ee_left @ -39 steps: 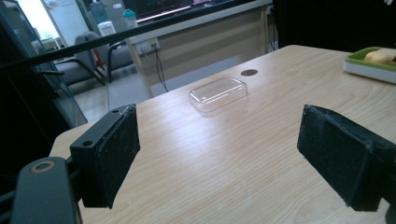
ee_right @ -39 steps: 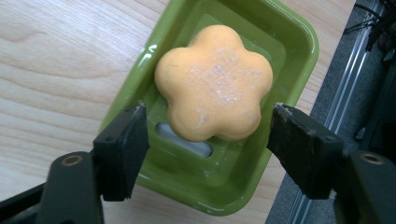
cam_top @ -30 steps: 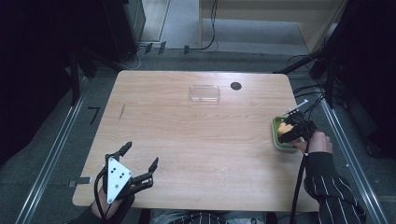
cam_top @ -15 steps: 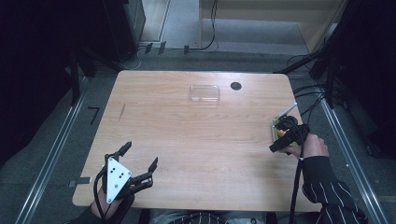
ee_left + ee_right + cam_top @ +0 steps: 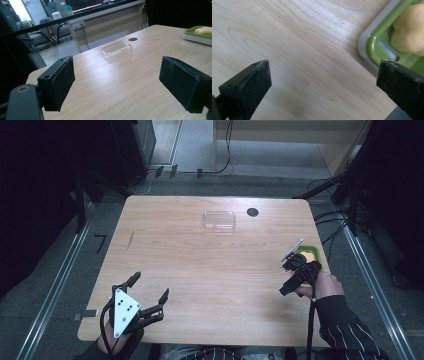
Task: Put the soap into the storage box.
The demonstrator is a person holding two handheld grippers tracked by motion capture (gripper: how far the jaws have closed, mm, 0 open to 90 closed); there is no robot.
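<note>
- Your right gripper sits near the right edge of the table, just on your side of the green tray. Its jaws have just been opening and now stand wide apart with nothing between them but bare wood.
- In the right gripper view, the tray's grey rim and green inside peek in at the top right corner, right next to the right-hand jaw. No pad is touching it.
- There's a yellow-orange lump lying in that tray, plus a small grey stub beside it. Can't tell what either one really is.
- Your left gripper hangs over the near left corner of the table, jaws spread wide, holding nothing. The grey three-cornered plate on top faces the high camera.
- From the left gripper view you're looking across the table at a clear plastic box lying flat toward the far edge, with a small dark round hole just beside it.
- The box and the tray are well apart, and both grippers are well apart from each other too.
</note>
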